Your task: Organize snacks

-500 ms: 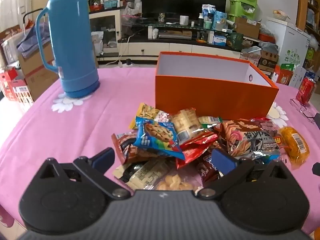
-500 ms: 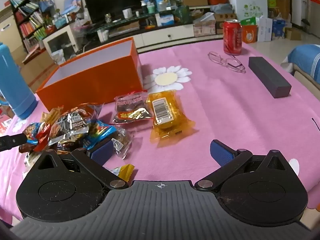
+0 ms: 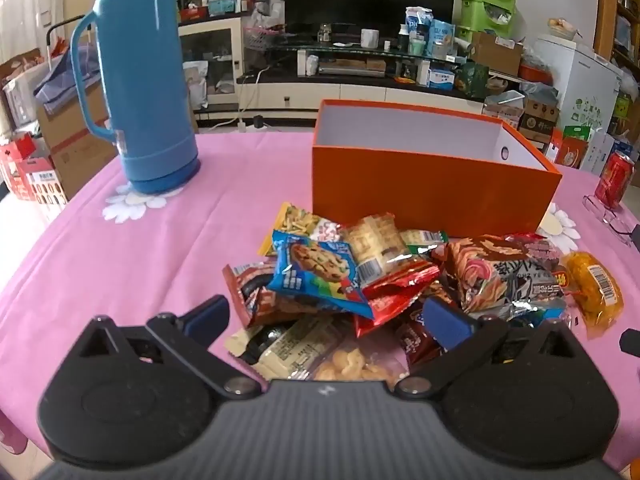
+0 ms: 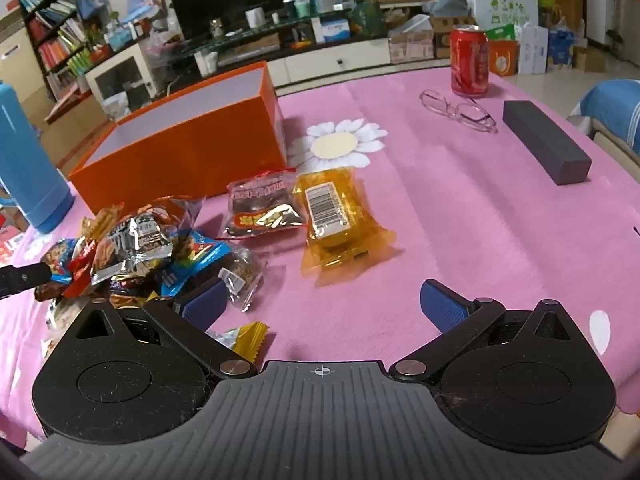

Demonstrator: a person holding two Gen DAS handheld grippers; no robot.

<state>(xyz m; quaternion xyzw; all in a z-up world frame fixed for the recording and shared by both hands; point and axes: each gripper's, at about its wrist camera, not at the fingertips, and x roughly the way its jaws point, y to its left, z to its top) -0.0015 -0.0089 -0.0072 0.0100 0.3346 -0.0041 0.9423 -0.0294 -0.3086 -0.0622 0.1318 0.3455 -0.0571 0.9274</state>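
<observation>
Heap of crinkly foil snack packets (image 3: pixel 384 280) just ahead of and partly beneath the spread-wide, empty left claw (image 3: pixel 326 318); a blue cookie packet (image 3: pixel 316 270) on top. Beyond, the open orange cardboard box (image 3: pixel 420 184), holding no snack seen. Amber packet (image 4: pixel 336 212) ahead of the released right claw (image 4: pixel 322 306) on the pink-clothed counter (image 4: pixel 460 216). Nothing shifted from half a second ago: sorting not begun.

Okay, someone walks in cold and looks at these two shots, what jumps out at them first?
Probably the open orange box in the middle of the pink tablecloth, with a heap of snack packets spilled along its front wall. Next, the tall blue thermos standing to the box's left. Off to the right stand a red soda can, clear glasses and a dark grey block.
</observation>
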